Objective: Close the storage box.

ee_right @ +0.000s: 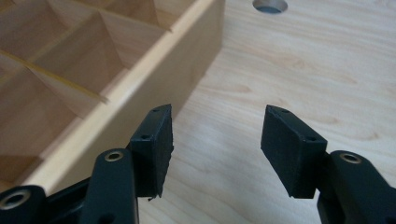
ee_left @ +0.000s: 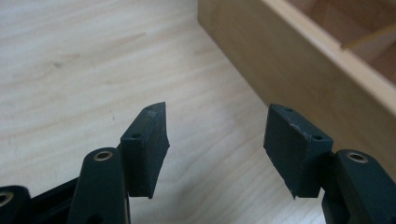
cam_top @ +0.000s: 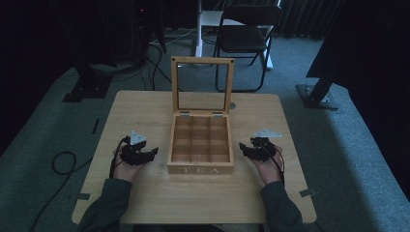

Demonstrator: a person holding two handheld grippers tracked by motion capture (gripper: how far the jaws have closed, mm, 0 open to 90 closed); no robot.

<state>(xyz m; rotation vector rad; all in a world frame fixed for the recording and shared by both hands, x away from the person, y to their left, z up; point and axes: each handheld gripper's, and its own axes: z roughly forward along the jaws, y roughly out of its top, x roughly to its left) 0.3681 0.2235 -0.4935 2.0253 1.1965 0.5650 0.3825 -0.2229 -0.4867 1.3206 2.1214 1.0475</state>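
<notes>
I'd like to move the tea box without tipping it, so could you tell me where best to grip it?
Probably by the two side walls of the tea box, left gripper from its left, right gripper from its right. The lid stands open, hinged at the far edge, so avoid it.

Beyond the far edge of the wooden table [cam_top: 145,193], a black folding chair [cam_top: 246,36] stands on grey carpet [cam_top: 348,145], a black cable [cam_top: 63,162] loops off the left edge, and a round hole [ee_right: 270,4] pierces the tabletop.
</notes>
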